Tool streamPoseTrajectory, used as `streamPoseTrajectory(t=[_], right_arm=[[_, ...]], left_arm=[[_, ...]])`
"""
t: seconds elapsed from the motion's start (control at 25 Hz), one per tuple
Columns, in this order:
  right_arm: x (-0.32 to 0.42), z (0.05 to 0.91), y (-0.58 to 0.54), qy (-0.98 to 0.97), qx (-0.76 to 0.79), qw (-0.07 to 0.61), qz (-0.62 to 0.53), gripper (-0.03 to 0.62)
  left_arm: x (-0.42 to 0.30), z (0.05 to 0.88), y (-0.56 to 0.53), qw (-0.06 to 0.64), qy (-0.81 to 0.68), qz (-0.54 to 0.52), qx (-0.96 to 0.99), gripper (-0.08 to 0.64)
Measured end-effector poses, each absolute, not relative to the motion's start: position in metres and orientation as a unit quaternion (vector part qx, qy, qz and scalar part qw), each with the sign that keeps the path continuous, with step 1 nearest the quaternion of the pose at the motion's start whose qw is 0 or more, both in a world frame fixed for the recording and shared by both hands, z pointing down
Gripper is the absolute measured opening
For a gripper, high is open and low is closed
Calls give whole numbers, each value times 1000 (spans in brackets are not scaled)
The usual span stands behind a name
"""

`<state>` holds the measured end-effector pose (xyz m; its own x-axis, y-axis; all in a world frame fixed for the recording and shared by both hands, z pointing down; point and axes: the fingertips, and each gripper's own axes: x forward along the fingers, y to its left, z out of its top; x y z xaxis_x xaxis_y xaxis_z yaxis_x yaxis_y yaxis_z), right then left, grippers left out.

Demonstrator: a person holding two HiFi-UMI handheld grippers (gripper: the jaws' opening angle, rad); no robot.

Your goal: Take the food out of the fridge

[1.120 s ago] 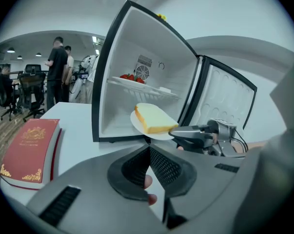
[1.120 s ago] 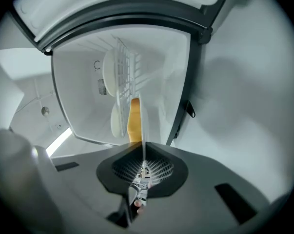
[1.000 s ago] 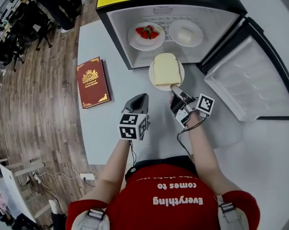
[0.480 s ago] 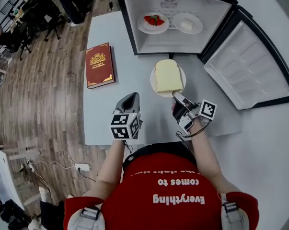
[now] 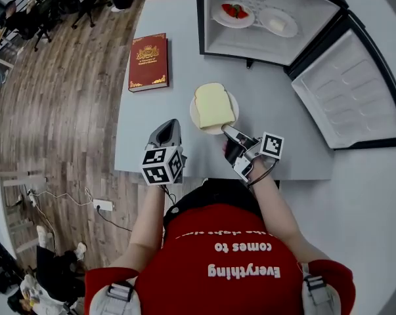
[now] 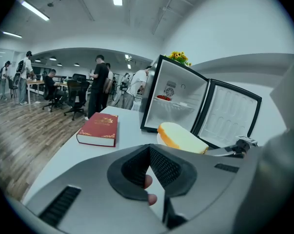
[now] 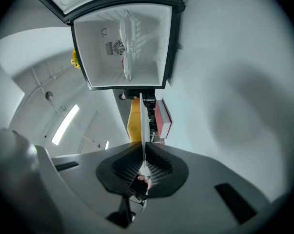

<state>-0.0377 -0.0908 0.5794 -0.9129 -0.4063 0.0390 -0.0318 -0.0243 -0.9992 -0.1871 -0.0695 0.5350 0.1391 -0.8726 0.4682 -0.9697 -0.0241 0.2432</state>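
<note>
Bread plate [image 5: 196, 118] out of fridge [image 5: 207, 18], over table [image 5: 145, 130], rim clamped in right gripper [image 5: 227, 131]. Left gripper [image 5: 171, 125] closed, empty. Not yet out: strawberry plate [image 5: 232, 15], plate with pale block [image 5: 277, 22]. Judged one-third done
</note>
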Motion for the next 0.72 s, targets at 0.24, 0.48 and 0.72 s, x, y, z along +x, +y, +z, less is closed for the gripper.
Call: streamPoseTrajectory(t=[0.24,0.48,0.72], right_arm=[[-65,604,-82,679,-157,92,-711,25],[-89,637,-83,663,-157,51,-731,25],[-105,679,-75,619,-175,12,-765,25]], left_arm=[[-207,537,-50,259,-668,93,692,3],[-224,549,-30,275,-685,93,669,2],[-236,577,-22,306,-698,92,641,3]])
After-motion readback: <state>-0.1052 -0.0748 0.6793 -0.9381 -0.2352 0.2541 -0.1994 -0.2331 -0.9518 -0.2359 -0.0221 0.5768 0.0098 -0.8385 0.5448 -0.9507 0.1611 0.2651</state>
